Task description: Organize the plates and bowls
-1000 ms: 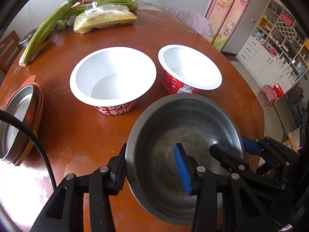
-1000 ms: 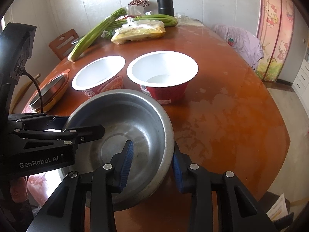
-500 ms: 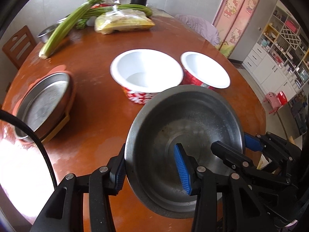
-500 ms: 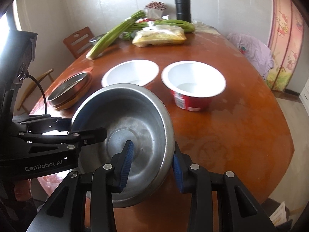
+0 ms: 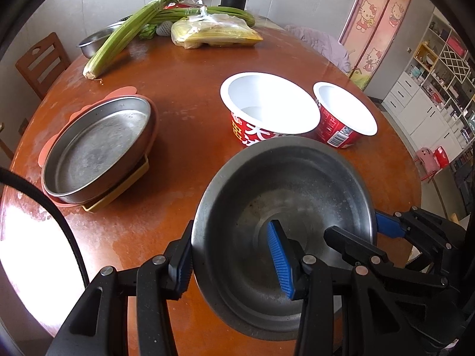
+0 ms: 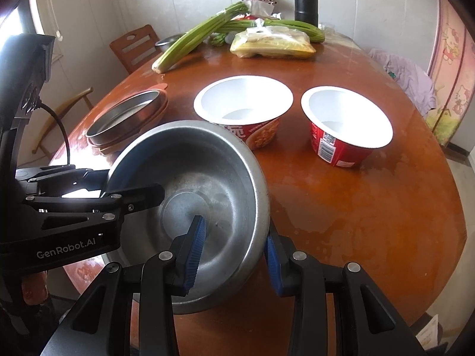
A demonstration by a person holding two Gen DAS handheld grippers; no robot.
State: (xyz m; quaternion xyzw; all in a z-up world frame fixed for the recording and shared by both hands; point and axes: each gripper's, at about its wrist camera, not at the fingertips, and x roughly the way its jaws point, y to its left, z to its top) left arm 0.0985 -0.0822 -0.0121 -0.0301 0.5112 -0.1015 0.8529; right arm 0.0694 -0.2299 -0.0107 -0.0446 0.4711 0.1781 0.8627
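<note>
A steel bowl point(image 5: 297, 195) is being held above the near edge of the tabletop point(image 5: 190, 89), empty, its rim pinched on opposite sides. The left gripper point(image 5: 231, 262) is clamped across the left rim, one pad inside, one outside. The right gripper point(image 6: 233, 252) is clamped likewise on the right rim.

Two red paper bowls are standing beyond it, side by side and apart, both with white interiors, nothing seen in them: the larger point(image 5: 268, 102) and the smaller point(image 5: 344, 108).

To the left, a shallow steel pan point(image 5: 95, 148) is sitting empty, nested on a pink plate point(image 5: 118, 93) over a yellow tray point(image 5: 118, 190).

Celery point(image 5: 124, 37) and a bagged food packet point(image 5: 216, 31) are lying at the far side.
</note>
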